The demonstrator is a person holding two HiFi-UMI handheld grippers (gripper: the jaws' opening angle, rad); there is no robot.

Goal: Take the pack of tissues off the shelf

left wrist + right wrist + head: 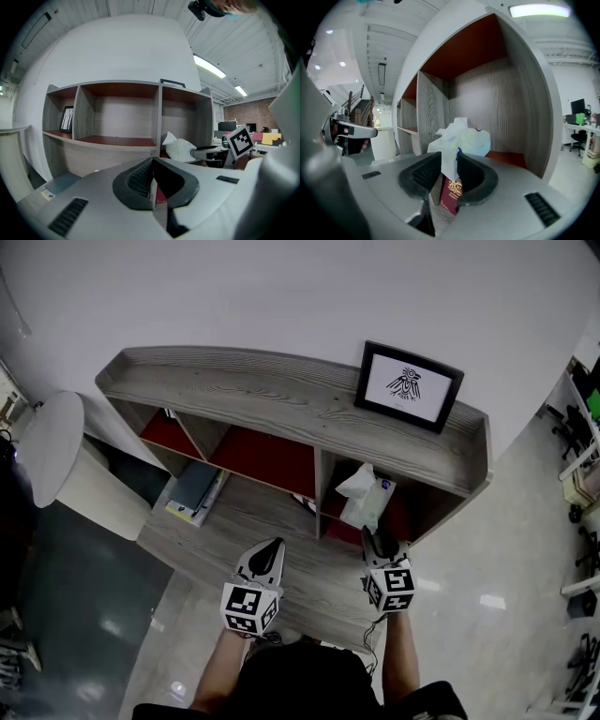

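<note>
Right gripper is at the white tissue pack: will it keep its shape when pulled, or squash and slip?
The white crumpled pack of tissues sags unevenly, so it will probably squash and flop. Likely light for its bulk; the smooth wrap might slip from the right gripper.

A framed picture (409, 385) stands on top of the shelf (281, 401) at its right end. The pack of tissues (367, 498) sits in the rightmost compartment below, a booklet (451, 194) just before it. Some books (192, 488) lie on the ledge before the left compartments, and a round table (52, 446) stands left of the shelf.
</note>
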